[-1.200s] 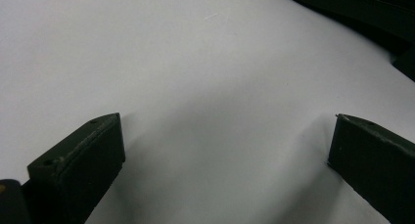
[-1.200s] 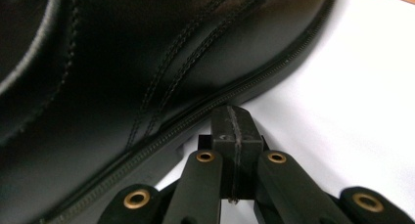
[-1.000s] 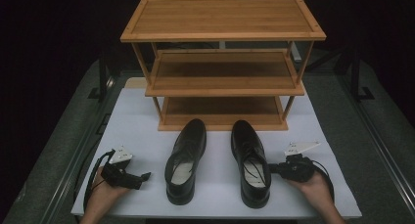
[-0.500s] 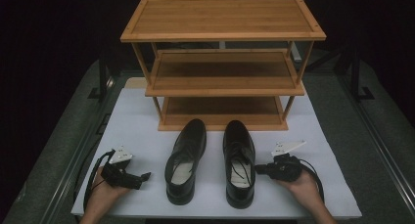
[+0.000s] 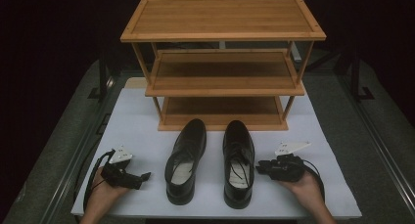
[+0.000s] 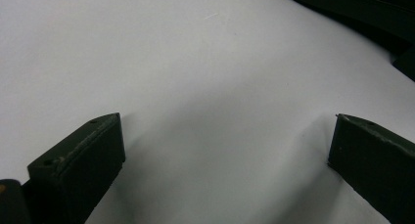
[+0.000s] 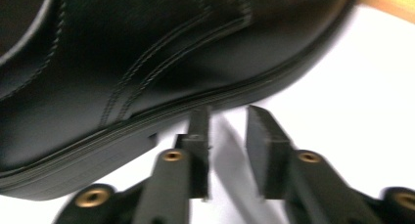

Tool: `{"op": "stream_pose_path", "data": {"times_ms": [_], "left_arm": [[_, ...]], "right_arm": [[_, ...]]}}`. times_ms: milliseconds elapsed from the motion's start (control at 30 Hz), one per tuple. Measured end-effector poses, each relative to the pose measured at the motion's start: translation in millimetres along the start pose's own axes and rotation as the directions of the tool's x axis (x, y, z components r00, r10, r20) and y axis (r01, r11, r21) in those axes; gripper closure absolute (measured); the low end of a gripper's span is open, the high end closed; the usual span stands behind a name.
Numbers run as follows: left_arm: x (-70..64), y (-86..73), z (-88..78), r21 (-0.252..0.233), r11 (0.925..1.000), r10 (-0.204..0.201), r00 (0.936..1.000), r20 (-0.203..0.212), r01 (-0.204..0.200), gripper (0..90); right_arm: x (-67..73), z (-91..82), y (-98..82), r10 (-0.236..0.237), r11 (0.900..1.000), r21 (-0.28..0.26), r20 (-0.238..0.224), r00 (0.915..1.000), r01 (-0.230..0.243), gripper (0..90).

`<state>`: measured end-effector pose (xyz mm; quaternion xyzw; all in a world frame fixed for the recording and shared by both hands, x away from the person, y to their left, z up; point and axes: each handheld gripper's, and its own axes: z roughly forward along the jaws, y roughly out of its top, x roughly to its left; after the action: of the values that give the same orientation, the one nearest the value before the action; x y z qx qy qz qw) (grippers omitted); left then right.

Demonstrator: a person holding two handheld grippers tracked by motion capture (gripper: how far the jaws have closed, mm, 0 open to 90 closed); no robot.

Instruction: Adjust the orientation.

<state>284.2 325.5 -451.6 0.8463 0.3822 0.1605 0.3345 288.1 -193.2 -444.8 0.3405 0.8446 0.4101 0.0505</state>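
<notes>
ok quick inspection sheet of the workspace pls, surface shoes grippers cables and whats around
surface: white mat on a grey table, bare apart from the items below
job's things: two black shoes side by side, left shoe, right shoe, toes toward a three-tier wooden rack with bare shelves
clutter: nothing seen
grippers: left gripper open over bare mat; right gripper beside the right shoe, jaws just opening, nothing between them
cables: one loops from each gripper by the hand
surroundings: dark, nothing seen
</notes>
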Motion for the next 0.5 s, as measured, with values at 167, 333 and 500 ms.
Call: {"op": "stream_pose_path", "data": {"times_ms": [167,333,500], "left_arm": [[0.0,0.2,-0.2,0.002,1.0,0.001,1.0,0.0,-0.001,0.0],[-0.1,0.2,-0.1,0.001,1.0,0.001,1.0,0.0,-0.001,0.0],[-0.2,0.6,-0.5,0.001,1.0,-0.005,1.0,-0.001,0.005,0.0]], "right_arm": [[-3.1,-7.3,-3.6,0.022,1.0,-0.009,0.074,0.997,-0.022,49.4],[-3.5,-12.9,-5.2,0.014,1.0,-0.022,0.138,0.9903,-0.011,40.5],[-2.4,-15.7,-6.4,0.005,1.0,-0.027,0.152,0.9884,-0.001,37.6]]}}
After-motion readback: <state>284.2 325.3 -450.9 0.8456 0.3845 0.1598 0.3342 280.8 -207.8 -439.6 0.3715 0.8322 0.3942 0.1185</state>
